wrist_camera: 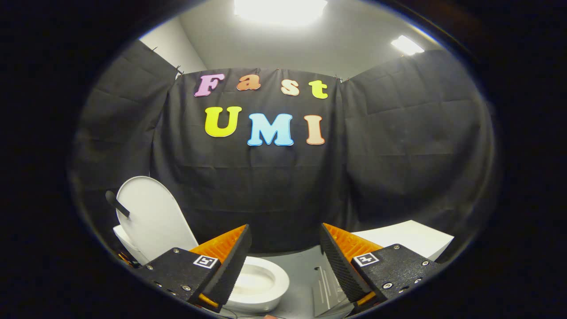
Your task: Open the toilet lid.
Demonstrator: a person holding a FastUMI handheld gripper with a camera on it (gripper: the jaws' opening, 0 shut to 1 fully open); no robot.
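Fingers of the claw [285, 261] were held wide apart, and nothing was gripped between them. Each finger [230, 266] carried a square printed marker on its upper face. The toilet lid [153, 219] was seen raised, standing nearly upright and leaning slightly back, beyond and to the left of the left finger. A short dark handle [117, 204] was attached near the lid's left edge. The toilet bowl [257, 283] was found low down, just ahead of the left finger and partly hidden behind it, with its pale open rim exposed. Grey floor [305, 270] was seen between the two fingers. A white flat-topped block [409, 241] was placed beyond the right finger, partly covered by it. Black cloth [274, 186] was hung as the booth's wall well beyond the claw, and two bright ceiling lights [279, 9] were lit above it.
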